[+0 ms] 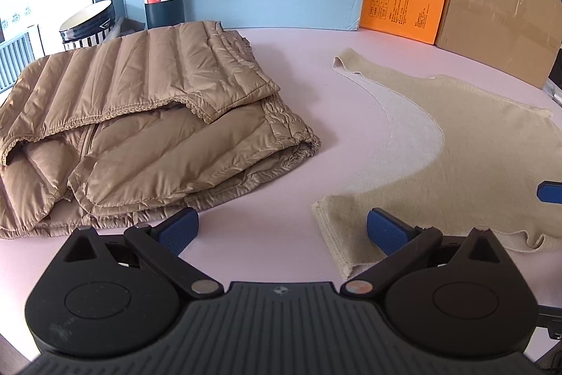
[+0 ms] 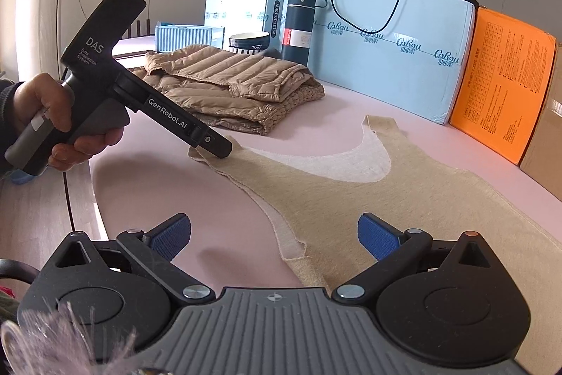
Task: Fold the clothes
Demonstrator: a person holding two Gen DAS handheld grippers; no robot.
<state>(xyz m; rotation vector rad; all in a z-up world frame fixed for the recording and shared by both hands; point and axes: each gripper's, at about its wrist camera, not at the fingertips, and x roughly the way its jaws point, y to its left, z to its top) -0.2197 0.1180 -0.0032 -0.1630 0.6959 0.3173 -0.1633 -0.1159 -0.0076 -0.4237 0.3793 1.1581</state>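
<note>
Both jaws are spread wide, and neither one holds anything. On the left gripper [image 1: 282,229], one blue pad [image 1: 386,229] sits right over the near strap of the beige top [image 1: 474,143], at about 4 o'clock in its own view — whether it touches the cloth, you cannot tell. Its other pad is over the bare pink table [image 1: 263,227]. The right gripper [image 2: 274,238] hangs over the near edge of the same top [image 2: 404,199], with one pad above the cloth and one above the table. From the right camera, the left gripper's black nose [image 2: 210,143] comes down on the strap at 10 o'clock. A hand [image 2: 56,122] grips its handle. The beige top lies flat — spread out on the table. A folded tan puffy jacket [image 1: 140,129] lies at 10 o'clock, well apart from it.
</note>
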